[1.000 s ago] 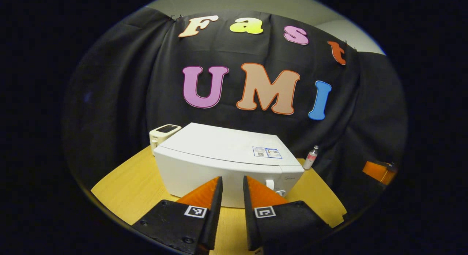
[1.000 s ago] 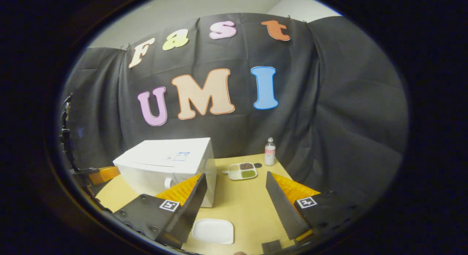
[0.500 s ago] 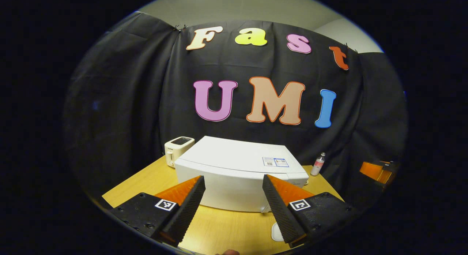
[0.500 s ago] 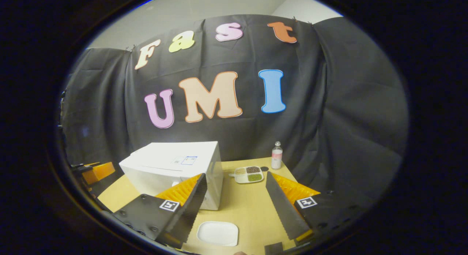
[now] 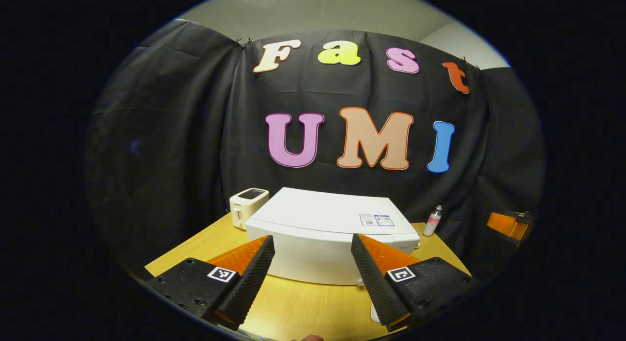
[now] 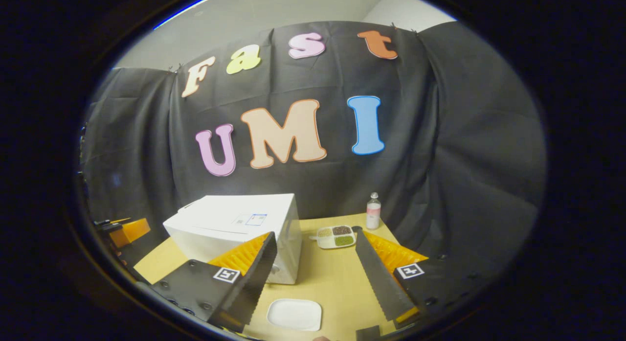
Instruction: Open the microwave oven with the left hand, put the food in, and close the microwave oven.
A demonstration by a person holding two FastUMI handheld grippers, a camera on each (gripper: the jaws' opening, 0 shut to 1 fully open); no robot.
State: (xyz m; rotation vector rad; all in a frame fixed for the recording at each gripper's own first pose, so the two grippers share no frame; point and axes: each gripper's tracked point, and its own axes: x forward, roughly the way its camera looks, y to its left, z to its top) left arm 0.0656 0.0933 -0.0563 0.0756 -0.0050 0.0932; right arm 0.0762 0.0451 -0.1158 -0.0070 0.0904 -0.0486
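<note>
The white microwave [image 5: 332, 233] sits on the wooden table with its door shut. My left gripper [image 5: 311, 240] hovers open in front of it, a short way back, with nothing between its fingers. In the right gripper view the microwave [image 6: 234, 226] stands at the left. To its right lies a small divided tray of food [image 6: 335, 237] with brown, green and pale portions. My right gripper [image 6: 314, 236] is open and empty above the table's front. The left gripper [image 6: 124, 231] also shows at the far left, and the right gripper [image 5: 506, 224] at the far right of the left gripper view.
A white toaster [image 5: 248, 204] stands left of the microwave at the back. A small bottle [image 6: 373, 211] stands behind the food tray, near the cloth wall. An empty white plate [image 6: 295, 314] lies near the table's front edge [image 6: 161, 255].
My left gripper's fingers have spread from nearly closed to wide open, and it has drawn back from the microwave. The right gripper has backed off slightly and stays open.
</note>
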